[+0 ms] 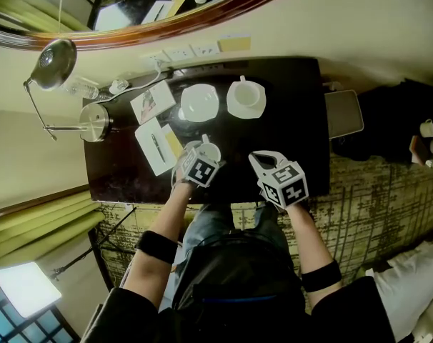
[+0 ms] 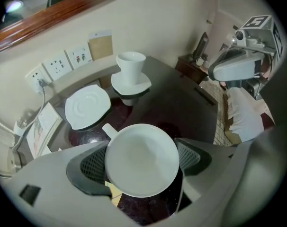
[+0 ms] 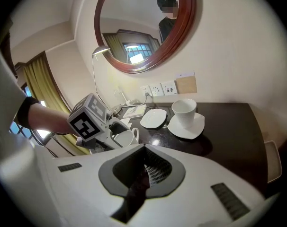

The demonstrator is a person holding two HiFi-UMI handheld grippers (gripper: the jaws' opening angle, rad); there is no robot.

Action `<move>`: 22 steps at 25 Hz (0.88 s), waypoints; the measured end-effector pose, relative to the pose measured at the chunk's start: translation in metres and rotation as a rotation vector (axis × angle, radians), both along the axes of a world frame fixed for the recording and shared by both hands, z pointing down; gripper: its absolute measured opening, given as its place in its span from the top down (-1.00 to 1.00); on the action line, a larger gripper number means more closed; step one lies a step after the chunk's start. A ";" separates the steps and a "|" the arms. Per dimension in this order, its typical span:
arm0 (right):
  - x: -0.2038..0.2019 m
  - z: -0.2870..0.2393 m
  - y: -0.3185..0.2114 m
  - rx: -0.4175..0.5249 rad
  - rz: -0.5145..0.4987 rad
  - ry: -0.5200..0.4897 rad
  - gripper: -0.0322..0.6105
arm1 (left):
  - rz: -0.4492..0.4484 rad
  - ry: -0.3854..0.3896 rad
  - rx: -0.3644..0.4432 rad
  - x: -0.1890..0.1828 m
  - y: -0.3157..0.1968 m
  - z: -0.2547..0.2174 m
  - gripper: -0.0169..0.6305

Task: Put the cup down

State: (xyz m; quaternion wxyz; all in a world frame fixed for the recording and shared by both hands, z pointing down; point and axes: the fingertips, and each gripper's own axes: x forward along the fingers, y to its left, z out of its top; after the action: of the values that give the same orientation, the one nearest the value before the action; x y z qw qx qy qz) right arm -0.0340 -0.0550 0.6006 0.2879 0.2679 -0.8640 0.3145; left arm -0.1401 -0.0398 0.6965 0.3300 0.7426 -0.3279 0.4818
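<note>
At the lower centre of the left gripper view, the white cup (image 2: 141,159) stands upright and empty between the jaws of the left gripper (image 2: 140,162). The meshed pads (image 2: 93,164) sit against its sides in a wide grip, and its handle (image 2: 109,129) points to the upper left. In the head view the cup is at the near edge of the dark table (image 1: 295,127), left of centre; whether its base touches the top cannot be told. Just beyond it lie a notepad (image 1: 155,147) with a pen and an empty saucer (image 1: 200,103). To the saucer's right a second cup (image 1: 246,93) stands on its own saucer (image 1: 234,107). The right gripper (image 3: 143,174), jaws pressed together with nothing in them, hangs over the table's near edge to the right of the cup. A desk lamp (image 1: 53,64) stands at the far left.
</note>
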 end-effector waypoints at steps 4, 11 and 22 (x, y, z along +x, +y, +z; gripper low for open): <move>-0.013 0.001 0.002 -0.002 -0.029 -0.002 0.90 | -0.019 0.024 -0.006 -0.003 -0.007 -0.005 -0.38; -0.047 -0.005 0.005 0.016 -0.109 -0.016 0.90 | -0.019 0.008 0.066 -0.020 -0.051 -0.048 -0.38; -0.110 -0.032 -0.008 0.043 -0.228 -0.051 0.90 | 0.037 -0.010 0.155 -0.052 -0.144 -0.069 -0.38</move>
State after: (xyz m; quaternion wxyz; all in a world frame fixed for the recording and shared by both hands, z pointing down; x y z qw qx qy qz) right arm -0.1437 -0.0630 0.5690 0.2938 0.1661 -0.9025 0.2677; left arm -0.1921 -0.1836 0.6280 0.2607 0.7694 -0.3522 0.4648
